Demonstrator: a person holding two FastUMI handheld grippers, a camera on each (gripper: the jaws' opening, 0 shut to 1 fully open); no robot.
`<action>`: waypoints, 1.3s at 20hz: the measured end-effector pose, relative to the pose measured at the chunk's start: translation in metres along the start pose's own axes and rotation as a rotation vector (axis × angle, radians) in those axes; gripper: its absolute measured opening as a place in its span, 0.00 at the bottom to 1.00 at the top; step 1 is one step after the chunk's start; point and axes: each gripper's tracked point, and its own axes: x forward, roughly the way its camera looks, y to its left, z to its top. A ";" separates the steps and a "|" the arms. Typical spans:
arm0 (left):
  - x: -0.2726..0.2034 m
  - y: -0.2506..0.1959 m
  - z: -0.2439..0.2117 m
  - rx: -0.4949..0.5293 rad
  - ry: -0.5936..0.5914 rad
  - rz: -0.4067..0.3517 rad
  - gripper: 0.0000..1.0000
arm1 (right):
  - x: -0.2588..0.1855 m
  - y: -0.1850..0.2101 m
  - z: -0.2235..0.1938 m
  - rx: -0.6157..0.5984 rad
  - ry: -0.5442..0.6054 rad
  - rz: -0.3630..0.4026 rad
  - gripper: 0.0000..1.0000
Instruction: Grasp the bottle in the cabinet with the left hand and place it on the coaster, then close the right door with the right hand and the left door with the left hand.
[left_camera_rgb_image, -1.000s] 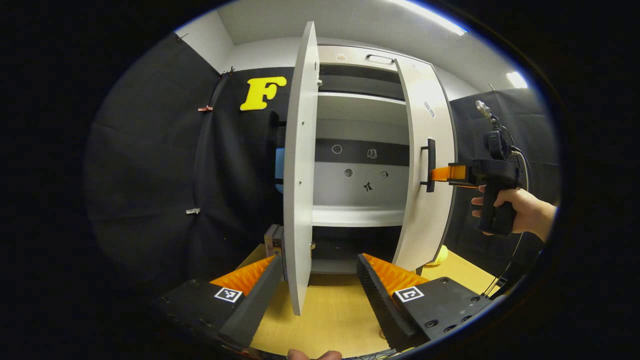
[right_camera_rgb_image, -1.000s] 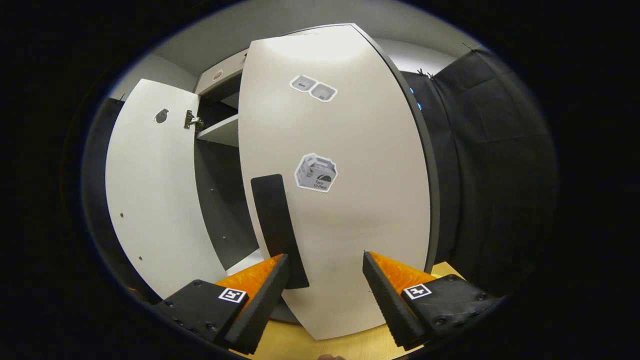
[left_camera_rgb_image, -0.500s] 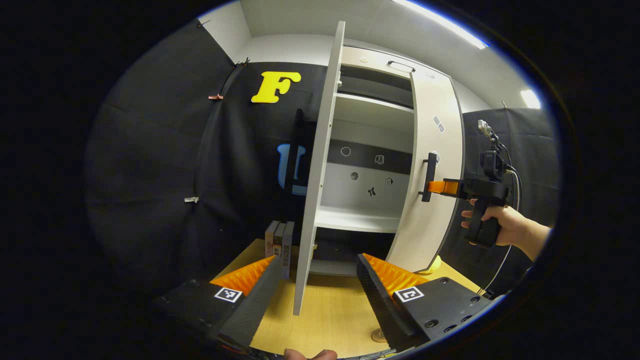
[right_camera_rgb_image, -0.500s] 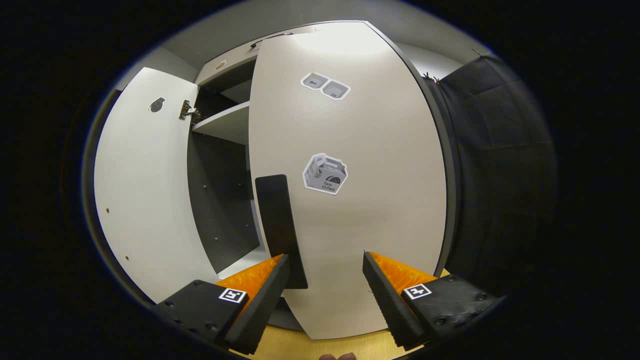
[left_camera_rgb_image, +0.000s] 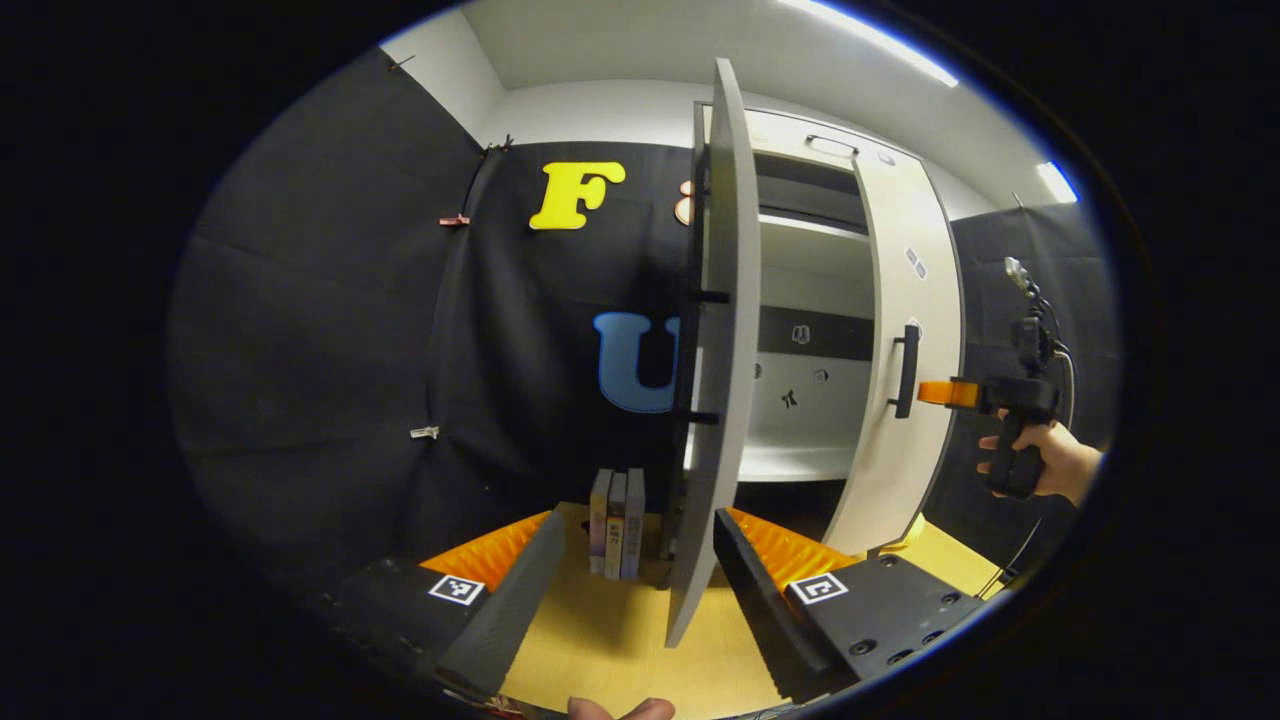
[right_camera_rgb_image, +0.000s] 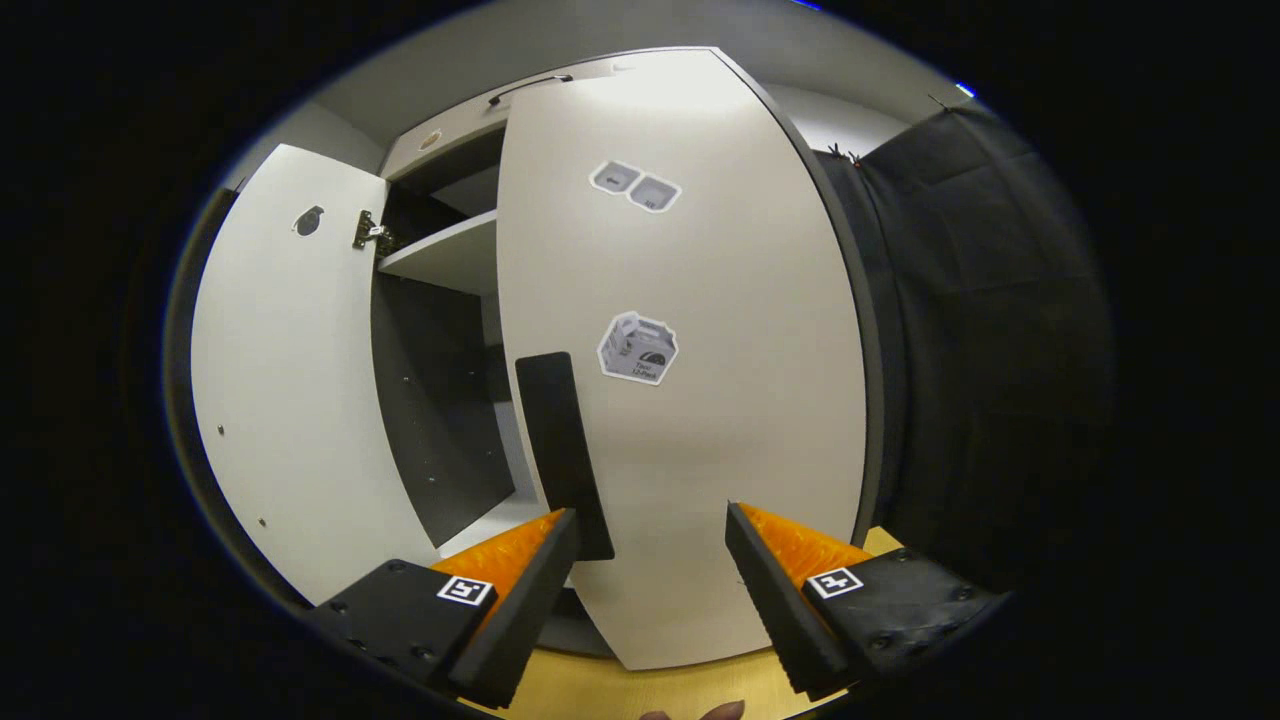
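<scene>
Both claws, left (left_camera_rgb_image: 632, 550) and right (right_camera_rgb_image: 648, 545), gape wide above the wooden tabletop (left_camera_rgb_image: 620, 640) before black cloth walls (left_camera_rgb_image: 330, 330).

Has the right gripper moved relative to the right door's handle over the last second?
Cannot tell: in the right gripper view, the right gripper frames the black handle of the right door much as before.
</scene>
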 end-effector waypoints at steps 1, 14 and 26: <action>0.004 0.007 0.005 -0.017 0.005 0.007 0.95 | -0.008 -0.001 0.005 -0.020 -0.015 0.000 0.98; 0.084 0.016 0.045 0.044 -0.028 0.061 0.95 | -0.088 -0.005 0.014 -0.097 0.009 0.046 0.98; 0.068 -0.060 0.038 0.037 0.003 -0.013 0.94 | -0.105 -0.015 0.014 -0.094 0.018 0.070 0.97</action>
